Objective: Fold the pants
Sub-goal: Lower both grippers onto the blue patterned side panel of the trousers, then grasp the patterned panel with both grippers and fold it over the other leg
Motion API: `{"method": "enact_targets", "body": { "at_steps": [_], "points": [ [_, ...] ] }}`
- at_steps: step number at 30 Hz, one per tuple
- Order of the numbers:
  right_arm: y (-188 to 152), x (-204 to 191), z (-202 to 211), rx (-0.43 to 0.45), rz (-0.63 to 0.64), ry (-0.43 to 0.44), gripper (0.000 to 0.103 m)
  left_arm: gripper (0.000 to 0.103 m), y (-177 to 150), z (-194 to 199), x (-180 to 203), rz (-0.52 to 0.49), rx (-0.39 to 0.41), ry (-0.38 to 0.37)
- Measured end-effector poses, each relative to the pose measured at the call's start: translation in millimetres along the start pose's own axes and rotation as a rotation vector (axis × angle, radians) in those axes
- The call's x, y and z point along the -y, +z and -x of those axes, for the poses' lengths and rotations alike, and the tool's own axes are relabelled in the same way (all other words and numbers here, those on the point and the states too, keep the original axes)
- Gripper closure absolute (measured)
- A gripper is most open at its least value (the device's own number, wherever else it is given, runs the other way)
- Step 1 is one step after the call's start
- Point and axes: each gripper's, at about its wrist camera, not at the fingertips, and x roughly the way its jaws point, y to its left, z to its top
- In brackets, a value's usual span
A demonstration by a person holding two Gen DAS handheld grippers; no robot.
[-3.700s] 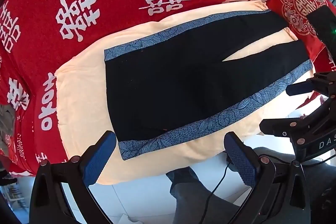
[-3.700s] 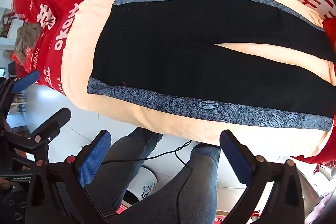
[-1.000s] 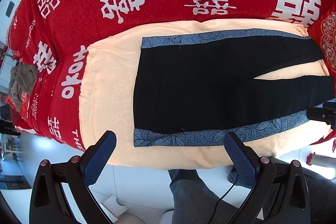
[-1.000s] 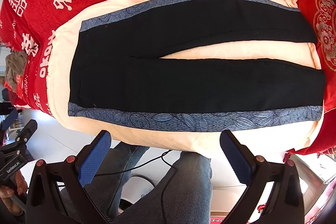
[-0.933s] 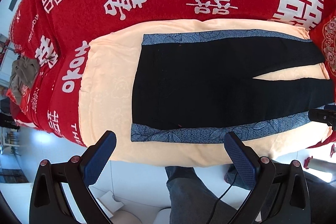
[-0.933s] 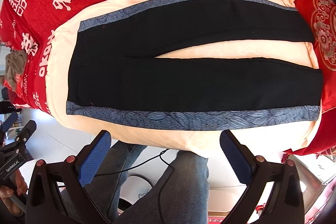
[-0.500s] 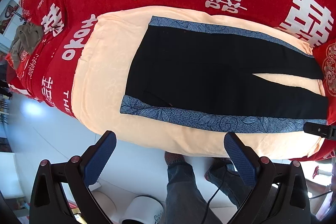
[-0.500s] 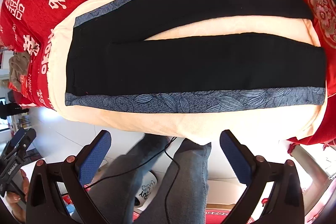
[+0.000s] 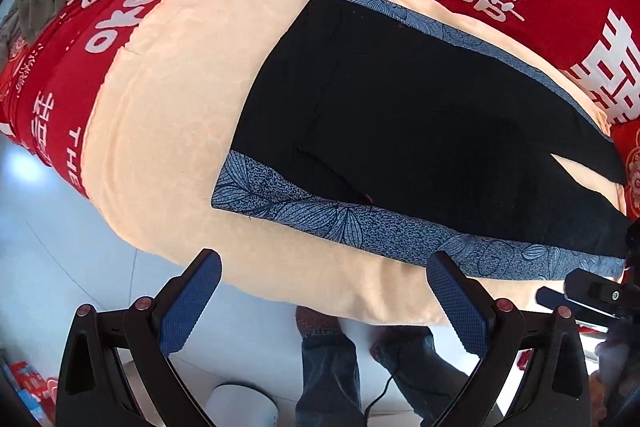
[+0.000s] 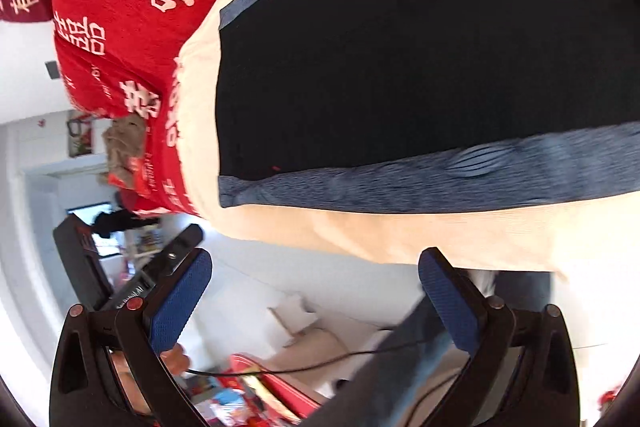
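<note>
Peach blanket point(image 9: 168, 131) under flat pants point(image 9: 400, 131) — beyond both wide-open, empty jaws, untouched.

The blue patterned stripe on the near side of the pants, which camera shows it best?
The left wrist view: the near blue stripe runs sharp, leaf pattern clear, from waist end toward the hem. The right wrist view shows it motion-blurred and cut off at the frame edge.

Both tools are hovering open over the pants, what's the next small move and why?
Probably lower the left tool onto the near waist corner of the black pants with blue patterned side stripes. They lie flat and unfolded on the peach blanket, and both the left and right tool are open and empty.
</note>
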Motion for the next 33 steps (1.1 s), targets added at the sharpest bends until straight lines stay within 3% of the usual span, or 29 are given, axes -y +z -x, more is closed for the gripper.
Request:
{"method": "enact_targets", "body": {
  "at_steps": [5,8,10,15,17,18,23,27,30,32,33],
  "points": [
    [-9.0,13.8,-60.9,-0.020,-0.054,0.116,0.000,0.000,-1.7,-35.3,-18.6,0.030,-0.005,-0.105],
    [-11.3,25.7,-85.3,0.006,-0.074,0.160,0.005,0.014,-1.6,-51.3,-29.2,0.053,-0.016,-0.176],
    [-11.7,36.0,-95.6,0.036,-0.106,0.195,0.011,0.014,-0.7,-63.6,-36.2,0.076,-0.044,-0.218],
    [-6.0,52.8,-105.3,0.108,-0.189,0.293,0.046,0.014,-0.5,-82.0,-45.6,0.131,-0.083,-0.302],
    [0.0,56.4,-108.7,0.118,-0.230,0.327,0.082,0.014,-0.1,-85.8,-43.9,0.142,-0.092,-0.335],
    [3.4,54.1,-107.3,0.129,-0.232,0.350,0.091,0.014,0.2,-87.8,-42.8,0.150,-0.100,-0.353],
    [6.6,21.5,-84.0,0.151,-0.100,0.384,0.093,0.014,10.9,-92.4,-38.4,0.224,-0.105,-0.451],
    [-0.4,8.7,-78.1,0.109,-0.018,0.344,0.094,0.015,31.9,-99.8,-45.5,0.336,-0.062,-0.462],
    [-5.7,11.0,-81.6,0.084,-0.002,0.301,0.089,0.063,39.0,-116.9,-44.5,0.360,-0.097,-0.422],
    [-9.4,21.4,-78.6,0.079,-0.019,0.281,0.087,0.074,37.3,-117.0,-46.2,0.343,-0.079,-0.423],
    [-11.8,29.3,-75.2,0.083,-0.034,0.270,0.082,0.084,35.7,-116.6,-46.9,0.325,-0.079,-0.420]
  ]
}}
